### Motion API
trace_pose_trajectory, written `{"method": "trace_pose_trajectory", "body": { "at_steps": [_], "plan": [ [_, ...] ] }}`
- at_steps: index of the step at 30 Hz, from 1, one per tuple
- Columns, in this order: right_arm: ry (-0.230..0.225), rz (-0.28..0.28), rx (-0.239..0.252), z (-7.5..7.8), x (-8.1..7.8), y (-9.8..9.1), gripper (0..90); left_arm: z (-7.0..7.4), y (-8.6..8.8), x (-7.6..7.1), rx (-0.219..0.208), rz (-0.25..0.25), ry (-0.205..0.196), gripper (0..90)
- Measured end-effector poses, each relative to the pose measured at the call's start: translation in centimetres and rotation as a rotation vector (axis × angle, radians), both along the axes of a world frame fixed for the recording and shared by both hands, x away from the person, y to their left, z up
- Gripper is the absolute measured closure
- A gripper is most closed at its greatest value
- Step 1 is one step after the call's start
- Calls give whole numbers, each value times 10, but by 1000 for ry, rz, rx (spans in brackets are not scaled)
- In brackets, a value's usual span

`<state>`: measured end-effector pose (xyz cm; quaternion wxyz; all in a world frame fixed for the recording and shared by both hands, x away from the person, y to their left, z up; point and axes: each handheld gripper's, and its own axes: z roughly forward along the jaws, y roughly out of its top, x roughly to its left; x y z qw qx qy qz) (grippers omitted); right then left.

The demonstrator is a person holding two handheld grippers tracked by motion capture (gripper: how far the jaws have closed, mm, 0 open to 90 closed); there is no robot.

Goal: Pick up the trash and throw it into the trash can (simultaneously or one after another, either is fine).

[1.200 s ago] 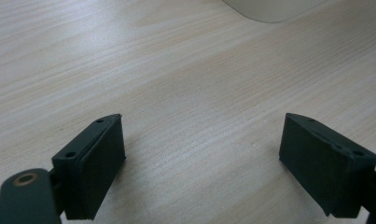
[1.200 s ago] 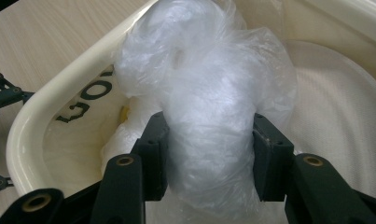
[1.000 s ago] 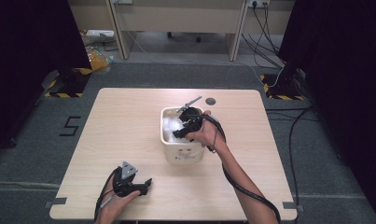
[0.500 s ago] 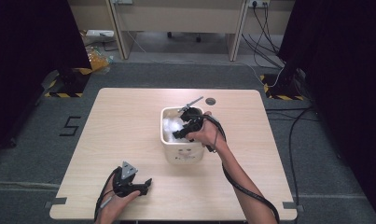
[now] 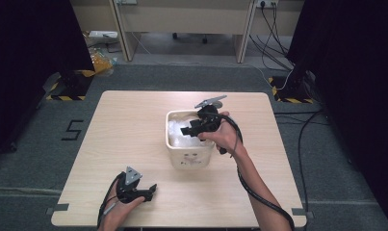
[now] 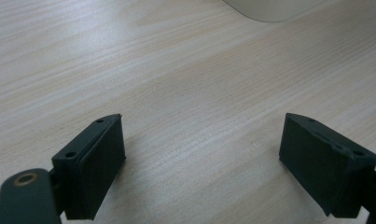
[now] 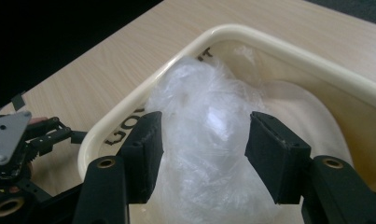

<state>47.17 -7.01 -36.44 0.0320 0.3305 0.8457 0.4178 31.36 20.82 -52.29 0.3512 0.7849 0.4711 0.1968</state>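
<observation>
Clear plastic bag point(image 7: 209, 140), crumpled inside the cream bin point(image 5: 191, 156); my right gripper point(image 7: 202, 144) above the bin, jaws just opening, bag loose between; my left gripper point(image 6: 202, 158) near the bin, wide, empty; next: lift clear

High view overhead, gripper views close (both catch bin point(image 5: 190, 154))

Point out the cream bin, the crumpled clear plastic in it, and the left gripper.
cream bin point(image 5: 191, 160), high view, front wall.
clear plastic point(image 7: 199, 116), right gripper view, crumpled middle.
left gripper point(image 6: 202, 158), left gripper view, midway between its fingertips.
</observation>
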Motion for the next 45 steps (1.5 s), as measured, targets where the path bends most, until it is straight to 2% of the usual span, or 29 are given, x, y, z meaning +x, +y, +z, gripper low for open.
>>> {"method": "trace_pose_trajectory", "body": {
  "at_steps": [11, 25, 37, 45],
  "plan": [
    [-44, -33, 50, 12, -6, -21, 451, 0, 0, 0, -2, 1, -1, 132],
    [-74, -84, 92, 15, -13, -53, 408, 0, 0, 0, -2, 2, -2, 132],
    [-96, -161, 132, 11, -20, -92, 394, 0, 0, 0, -2, 2, -3, 131],
    [-98, -197, 156, 2, -27, -116, 390, 0, 0, 0, -3, 4, -3, 132]
  ]
}}
